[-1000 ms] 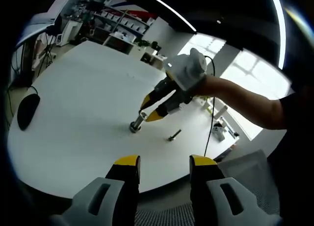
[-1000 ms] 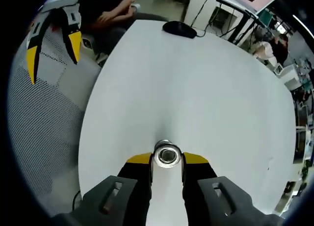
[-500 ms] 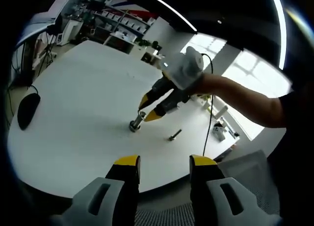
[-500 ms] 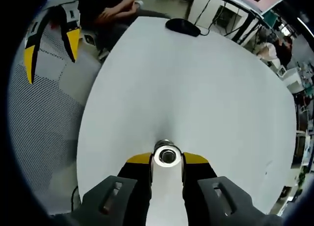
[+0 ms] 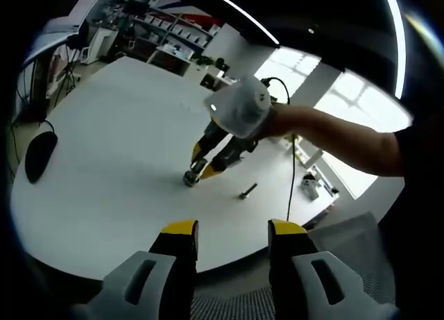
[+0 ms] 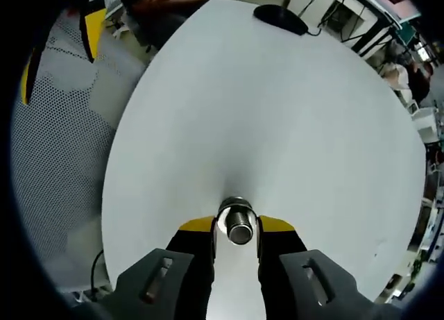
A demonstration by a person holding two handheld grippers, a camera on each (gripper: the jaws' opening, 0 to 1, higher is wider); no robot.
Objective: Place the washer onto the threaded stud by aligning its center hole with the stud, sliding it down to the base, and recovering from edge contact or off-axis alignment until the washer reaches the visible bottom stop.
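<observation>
White table (image 6: 291,112) bears the stud (image 6: 238,225) between right gripper (image 6: 236,226) fingers.

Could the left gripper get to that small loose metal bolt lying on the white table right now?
Probably yes. The left gripper is open and holds nothing, and bare white table lies between it and the small metal bolt. The right gripper works beside it, on the upright metal stud.

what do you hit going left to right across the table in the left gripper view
computer mouse → threaded stud held at the right gripper's tips → loose bolt lying on the white table → black cable hanging down past the table edge
</observation>
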